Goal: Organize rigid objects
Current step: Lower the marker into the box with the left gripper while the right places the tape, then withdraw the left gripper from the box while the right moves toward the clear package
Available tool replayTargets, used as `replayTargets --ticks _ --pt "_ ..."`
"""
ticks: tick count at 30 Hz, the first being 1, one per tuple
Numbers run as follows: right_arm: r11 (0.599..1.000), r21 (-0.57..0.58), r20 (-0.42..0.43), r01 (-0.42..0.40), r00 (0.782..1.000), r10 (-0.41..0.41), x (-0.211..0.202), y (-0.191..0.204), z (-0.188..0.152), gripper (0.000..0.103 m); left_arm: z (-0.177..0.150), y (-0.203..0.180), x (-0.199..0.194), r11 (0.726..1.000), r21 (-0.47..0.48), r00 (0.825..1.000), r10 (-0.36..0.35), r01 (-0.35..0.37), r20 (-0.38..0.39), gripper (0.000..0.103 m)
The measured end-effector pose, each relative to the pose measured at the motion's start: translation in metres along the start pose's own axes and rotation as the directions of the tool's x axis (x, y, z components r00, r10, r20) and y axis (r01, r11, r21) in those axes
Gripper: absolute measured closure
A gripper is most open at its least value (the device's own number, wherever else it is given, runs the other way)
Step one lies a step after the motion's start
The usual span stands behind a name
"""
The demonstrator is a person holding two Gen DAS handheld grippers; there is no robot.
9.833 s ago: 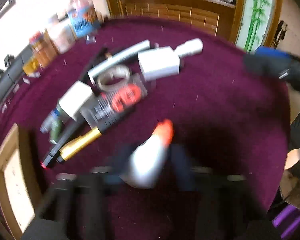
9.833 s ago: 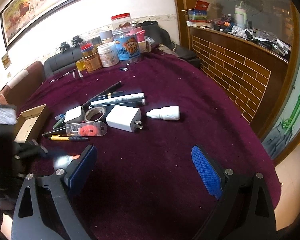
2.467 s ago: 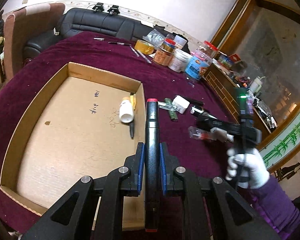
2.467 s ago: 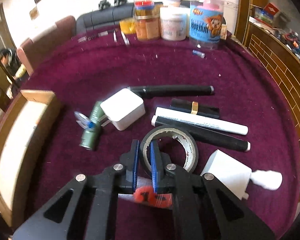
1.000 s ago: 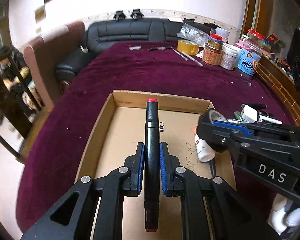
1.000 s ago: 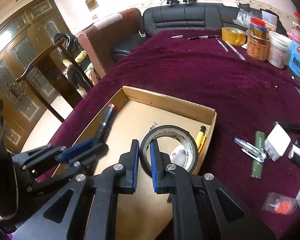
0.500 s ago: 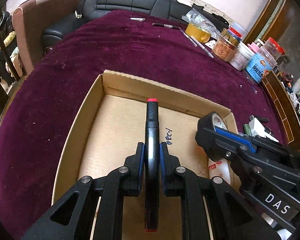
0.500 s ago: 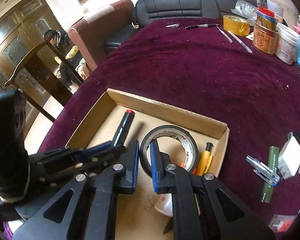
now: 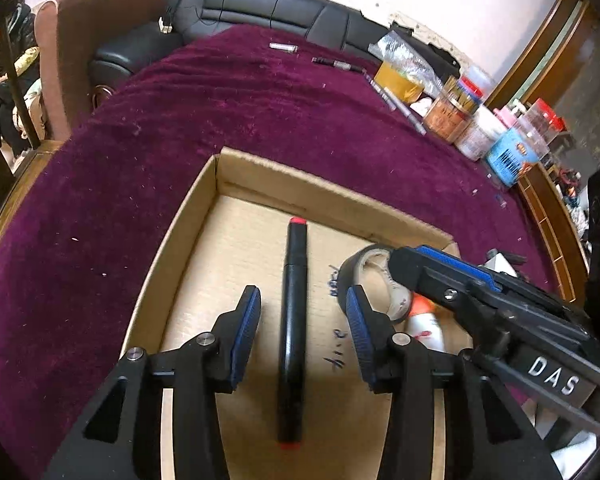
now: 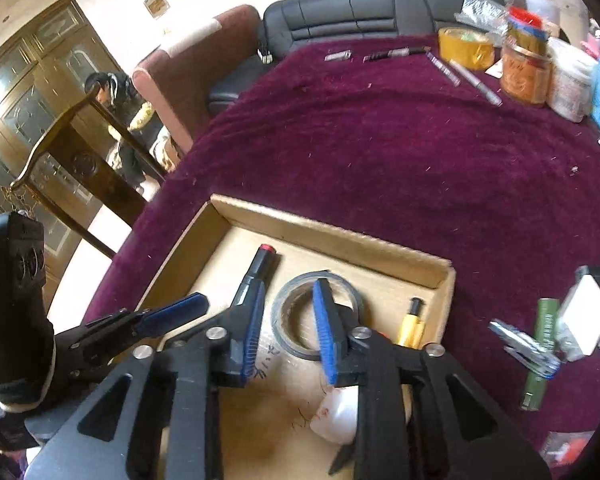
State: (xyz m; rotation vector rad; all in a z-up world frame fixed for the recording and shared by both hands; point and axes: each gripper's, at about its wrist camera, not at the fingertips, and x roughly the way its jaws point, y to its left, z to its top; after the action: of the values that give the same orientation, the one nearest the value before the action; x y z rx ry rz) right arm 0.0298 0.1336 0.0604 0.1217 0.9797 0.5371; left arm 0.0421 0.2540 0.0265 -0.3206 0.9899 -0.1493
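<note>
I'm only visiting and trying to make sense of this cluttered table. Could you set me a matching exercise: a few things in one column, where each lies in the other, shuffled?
Things:
1. black marker
2. roll of tape
3. green tube
4. yellow tape roll

Places:
A. on the purple cloth, right of the cardboard box
B. far end of the table, by the jars
C. in the box, between the left tool's opening jaws
D. in the box, at the right tool

Pairs: 1-C, 2-D, 3-A, 4-B
</note>
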Motion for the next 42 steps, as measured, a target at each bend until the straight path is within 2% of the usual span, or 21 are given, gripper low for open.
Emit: replayTargets --ticks 3,5,6,7,8,10,13,15,17,19,24,28,30,32,34,35,36,37,38,40,42 --pt "1.000 0.003 0.057 0.004 0.998 -0.004 -0.034 -0.008 -0.001 0.079 -0.005 -0.008 -0.028 1.000 0.011 0.998 0.005 -0.006 0.059 0.062" --pt "1.000 0.000 0.099 0.021 0.995 -0.021 -0.058 -0.016 -0.005 0.078 -0.014 -0.016 -0.054 1.000 0.014 0.994 -0.019 0.018 0.107 0.055" --pt "0.999 -0.003 0.134 0.038 0.990 -0.037 -0.077 -0.023 -0.009 0.069 -0.020 -0.020 -0.067 0.999 0.015 0.990 -0.044 0.042 0.130 0.051" --pt "0.999 -0.012 0.155 0.048 0.987 -0.045 -0.091 -0.030 -0.012 0.059 -0.029 -0.027 -0.082 0.997 0.018 0.985 -0.078 0.076 0.157 0.041" --pt "0.996 -0.007 0.195 0.086 0.977 -0.083 -0.111 -0.043 -0.020 0.035 -0.036 -0.032 -0.092 0.995 0.020 0.979 -0.103 0.101 0.174 0.030" --pt "0.987 0.029 0.236 0.156 0.959 -0.158 -0.135 -0.068 -0.033 0.017 -0.056 -0.049 -0.110 0.984 0.039 0.965 -0.175 0.171 0.196 0.020" --pt "0.965 0.110 0.187 0.238 0.949 -0.256 -0.150 -0.115 -0.047 0.017 -0.080 -0.076 -0.119 0.968 0.080 0.952 -0.248 0.237 0.182 0.019" --pt "0.945 0.189 0.143 0.268 0.944 -0.296 -0.157 -0.151 -0.060 0.018 -0.095 -0.099 -0.114 0.952 0.117 0.944 -0.298 0.283 0.139 0.019" --pt "0.933 0.248 0.122 0.260 0.947 -0.296 -0.165 -0.176 -0.072 0.018 -0.113 -0.121 -0.102 0.934 0.160 0.941 -0.333 0.319 0.067 0.019" --pt "0.931 0.260 0.112 0.257 0.950 -0.293 -0.169 -0.186 -0.079 0.018 -0.124 -0.138 -0.092 0.926 0.193 0.943 -0.333 0.325 0.008 0.019" --pt "0.955 0.193 0.059 0.225 0.969 -0.241 -0.153 -0.182 -0.089 0.018 -0.138 -0.153 -0.079 0.928 0.186 0.947 -0.318 0.322 -0.051 0.019" --pt "0.970 0.205 0.044 0.134 0.988 -0.146 -0.132 -0.181 -0.096 0.018 -0.141 -0.160 -0.077 0.935 0.175 0.951 -0.302 0.308 -0.061 0.019" --pt "0.966 0.235 -0.002 0.111 0.993 -0.114 -0.117 -0.185 -0.099 0.017 -0.146 -0.164 -0.078 0.937 0.177 0.953 -0.295 0.302 -0.063 0.019" --pt "0.972 0.214 0.006 0.099 0.995 -0.103 -0.118 -0.179 -0.102 0.017 -0.150 -0.165 -0.080 0.937 0.180 0.954 -0.292 0.299 -0.067 0.019" --pt "0.967 0.243 -0.030 -0.080 0.996 0.090 -0.118 -0.174 -0.107 0.017 -0.151 -0.167 -0.077 0.939 0.182 0.957 -0.282 0.291 -0.072 0.019" --pt "0.936 0.285 -0.054 -0.207 0.971 0.231 -0.115 -0.172 -0.111 0.017 -0.152 -0.167 -0.076 0.940 0.180 0.957 -0.281 0.291 -0.077 0.019" --pt "0.885 0.331 -0.080 -0.328 0.924 0.373 -0.112 -0.170 -0.117 0.017 -0.153 -0.169 -0.073 0.940 0.176 0.956 -0.281 0.292 -0.085 0.019" --pt "0.861 0.342 -0.077 -0.377 0.902 0.425 -0.114 -0.168 -0.120 0.017 -0.154 -0.170 -0.070 0.939 0.170 0.954 -0.285 0.298 -0.097 0.019" --pt "0.869 0.332 -0.056 -0.367 0.912 0.406 -0.120 -0.170 -0.120 0.017 -0.156 -0.172 -0.068 0.937 0.165 0.950 -0.292 0.307 -0.111 0.019" --pt "0.923 0.297 0.000 -0.245 0.967 0.256 -0.134 -0.180 -0.116 0.017 -0.158 -0.177 -0.064 0.935 0.164 0.947 -0.296 0.314 -0.129 0.019" --pt "0.954 0.283 0.011 -0.104 0.994 0.105 -0.136 -0.193 -0.105 0.017 -0.162 -0.183 -0.060 0.934 0.170 0.945 -0.292 0.315 -0.144 0.019"
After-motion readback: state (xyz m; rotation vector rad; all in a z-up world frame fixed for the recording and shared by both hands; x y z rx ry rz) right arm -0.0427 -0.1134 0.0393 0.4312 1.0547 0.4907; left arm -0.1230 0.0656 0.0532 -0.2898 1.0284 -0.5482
